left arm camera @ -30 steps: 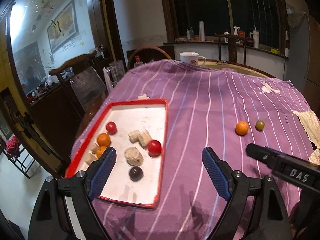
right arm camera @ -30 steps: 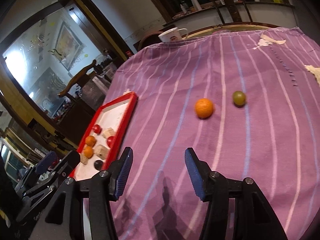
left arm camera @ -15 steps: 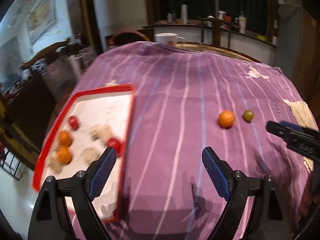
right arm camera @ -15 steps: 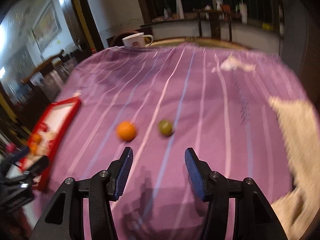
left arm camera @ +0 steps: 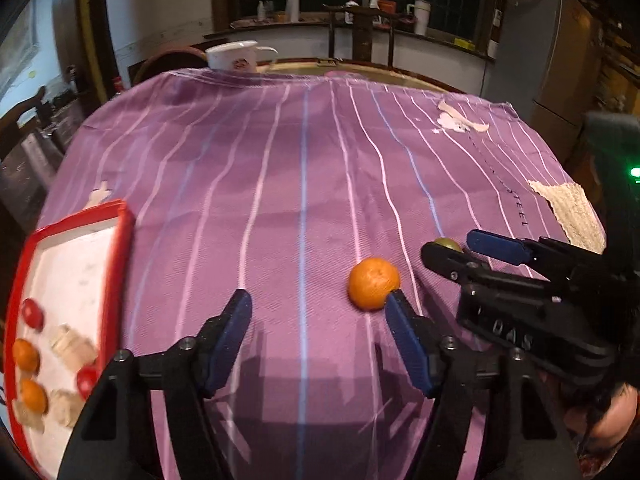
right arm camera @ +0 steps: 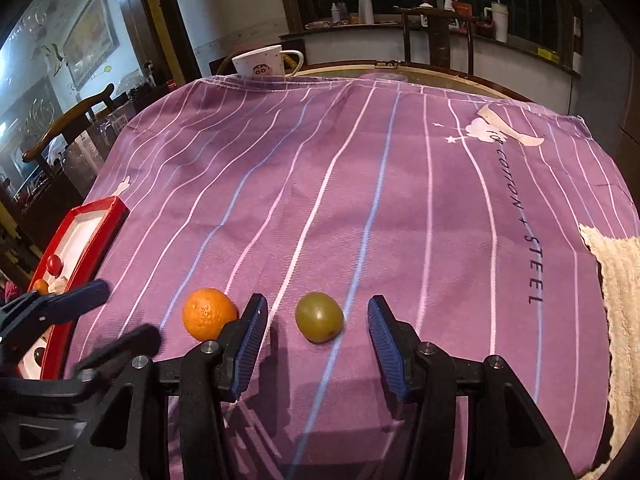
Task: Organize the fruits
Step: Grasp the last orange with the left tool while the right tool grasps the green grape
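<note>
On the purple striped cloth lies an orange [left arm camera: 374, 283], just beyond the right fingertip of my left gripper [left arm camera: 318, 304]. Its jaws are closing with nothing between them. A green round fruit [right arm camera: 319, 317] lies between the fingers of my right gripper [right arm camera: 316, 308], whose jaws are closing; the pads stand clear of it. The orange [right arm camera: 209, 314] sits just left of that gripper's left finger. The red tray [left arm camera: 124, 248] at the left holds red and orange fruits and pale chunks. My left gripper [right arm camera: 128, 308] shows blurred at the left of the right wrist view.
A white mug [right arm camera: 260, 64] stands at the table's far edge. A beige towel [right arm camera: 616, 288] lies at the right edge. The tray's red rim [right arm camera: 104, 216] runs along the left. A wooden chair [right arm camera: 68, 120] stands beyond the table's left side.
Both grippers swung right and down toward the two loose fruits. The left jaws have narrowed and the orange is now by its right fingertip. The green fruit now lies between the right fingers.
</note>
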Tool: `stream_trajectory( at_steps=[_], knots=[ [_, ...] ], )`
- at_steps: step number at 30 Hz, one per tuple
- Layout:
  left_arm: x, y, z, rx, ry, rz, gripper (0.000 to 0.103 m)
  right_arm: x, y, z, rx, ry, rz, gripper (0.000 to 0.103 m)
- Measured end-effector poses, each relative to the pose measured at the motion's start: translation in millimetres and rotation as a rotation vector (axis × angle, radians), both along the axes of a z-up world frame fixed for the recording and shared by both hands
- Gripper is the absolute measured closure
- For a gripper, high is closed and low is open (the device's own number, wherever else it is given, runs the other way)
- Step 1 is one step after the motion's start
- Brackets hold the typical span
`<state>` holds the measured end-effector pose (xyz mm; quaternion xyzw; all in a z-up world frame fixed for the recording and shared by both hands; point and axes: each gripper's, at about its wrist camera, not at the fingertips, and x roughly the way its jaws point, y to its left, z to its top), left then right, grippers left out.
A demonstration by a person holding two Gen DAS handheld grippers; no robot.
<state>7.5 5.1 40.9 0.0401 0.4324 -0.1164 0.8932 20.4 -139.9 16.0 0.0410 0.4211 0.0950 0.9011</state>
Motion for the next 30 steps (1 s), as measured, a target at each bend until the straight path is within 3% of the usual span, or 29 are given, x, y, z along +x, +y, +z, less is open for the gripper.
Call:
stream_trajectory(
  at_steps=[1, 3, 12, 21, 29, 30],
  knots=[
    [3, -2, -2, -0.002, 0.007, -0.009, 0.049, 1, 1, 0, -0.008, -0.003, 0.002, 0.050],
    [10, -9, -9, -0.010, 0.020, -0.030, 0.052, 5, 3, -3, -0.024, 0.003, -0.004, 0.059],
    [19, -14, -12, -0.095, 0.018, -0.093, 0.052, 6, -14, -6, 0.028, 0.032, -0.018, 0.075],
    [20, -28, -18, -0.108, 0.037, -0.157, 0.052, -12, -43, 7, 0.047, 0.016, -0.091, 0.077],
    [24, -49, -28, -0.078, 0.053, -0.185, 0.052, -15, -68, 2, 0.155, 0.034, -0.124, 0.077],
    [24, -51, -29, -0.067, 0.044, -0.178, 0.056, -15, -68, 2, 0.163, 0.032, -0.123, 0.076]
  ],
)
